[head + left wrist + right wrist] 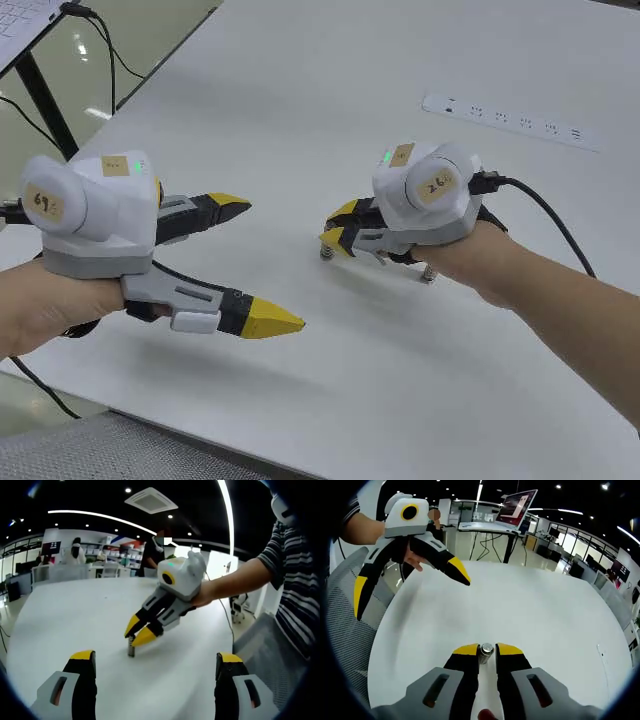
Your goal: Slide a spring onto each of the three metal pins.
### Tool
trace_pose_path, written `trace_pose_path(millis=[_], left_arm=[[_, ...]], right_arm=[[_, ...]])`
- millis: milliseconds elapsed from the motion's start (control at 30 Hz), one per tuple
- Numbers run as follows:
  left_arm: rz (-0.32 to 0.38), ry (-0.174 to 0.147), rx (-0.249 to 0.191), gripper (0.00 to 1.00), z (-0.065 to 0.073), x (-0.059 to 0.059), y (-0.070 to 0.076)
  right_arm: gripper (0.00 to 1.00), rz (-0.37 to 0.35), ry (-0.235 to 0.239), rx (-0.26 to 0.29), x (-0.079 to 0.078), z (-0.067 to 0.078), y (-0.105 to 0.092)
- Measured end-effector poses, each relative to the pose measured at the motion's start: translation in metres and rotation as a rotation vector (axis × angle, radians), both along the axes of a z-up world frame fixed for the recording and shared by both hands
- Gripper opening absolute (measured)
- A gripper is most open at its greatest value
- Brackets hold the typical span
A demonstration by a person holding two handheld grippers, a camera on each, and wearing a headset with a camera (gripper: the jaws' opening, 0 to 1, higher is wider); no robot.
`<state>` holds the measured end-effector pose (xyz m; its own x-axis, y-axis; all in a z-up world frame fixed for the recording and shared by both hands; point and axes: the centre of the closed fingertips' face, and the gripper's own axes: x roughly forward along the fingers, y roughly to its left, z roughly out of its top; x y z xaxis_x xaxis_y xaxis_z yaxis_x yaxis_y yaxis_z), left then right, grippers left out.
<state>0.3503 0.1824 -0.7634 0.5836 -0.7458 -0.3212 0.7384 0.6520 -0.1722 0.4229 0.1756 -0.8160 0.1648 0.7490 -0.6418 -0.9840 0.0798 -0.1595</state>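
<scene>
My right gripper (335, 228) is over the middle of the white table (330, 90), its yellow tips pointing down and shut on a coiled spring (486, 652) that sits on an upright metal pin (326, 254). In the left gripper view the right gripper (141, 631) shows the same hold, with the spring and pin (131, 648) standing on the table under its tips. A second pin (428, 274) stands under my right hand, partly hidden. My left gripper (262, 265) hovers to the left, open wide and holding nothing; its jaws frame the left gripper view (156, 658).
A white power strip (515, 120) lies at the table's far right. A black cable (545, 215) trails from the right gripper. A laptop on a stand (25, 20) is off the table's far left edge. The table's near edge (250, 435) runs below my left hand.
</scene>
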Motion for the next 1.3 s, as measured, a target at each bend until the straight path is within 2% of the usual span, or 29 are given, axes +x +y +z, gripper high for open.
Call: trace_pose_path(millis=[100, 200, 267, 400, 733, 867, 1100, 1300], left_arm=[[-0.003, -0.003, -0.002, 0.97, 0.003, 0.003, -0.003], [-0.008, -0.008, -0.002, 0.97, 0.006, 0.006, -0.008], [-0.011, -0.011, -0.002, 0.97, 0.009, 0.007, -0.01], [-0.008, -0.018, -0.008, 0.96, 0.013, 0.011, -0.013], [-0.004, -0.028, -0.014, 0.95, 0.022, 0.015, -0.022], [-0.009, -0.032, -0.014, 0.95, 0.025, 0.016, -0.027], [-0.01, -0.045, -0.008, 0.96, 0.033, 0.017, -0.032], [-0.006, -0.047, 0.002, 0.97, 0.033, 0.016, -0.033]], right_arm=[[0.21, -0.016, -0.01, 0.035, 0.002, 0.011, 0.0], [0.22, -0.035, -0.01, 0.08, 0.0, 0.029, -0.003], [0.23, -0.037, -0.012, 0.103, -0.001, 0.035, -0.007], [0.24, -0.054, -0.011, 0.151, -0.005, 0.05, -0.02], [0.36, -0.135, -0.009, 0.245, -0.014, 0.074, -0.06], [0.4, -0.164, 0.002, 0.281, -0.019, 0.08, -0.075], [0.46, -0.224, 0.012, 0.32, -0.023, 0.083, -0.106], [0.52, -0.275, 0.011, 0.334, -0.029, 0.083, -0.135]])
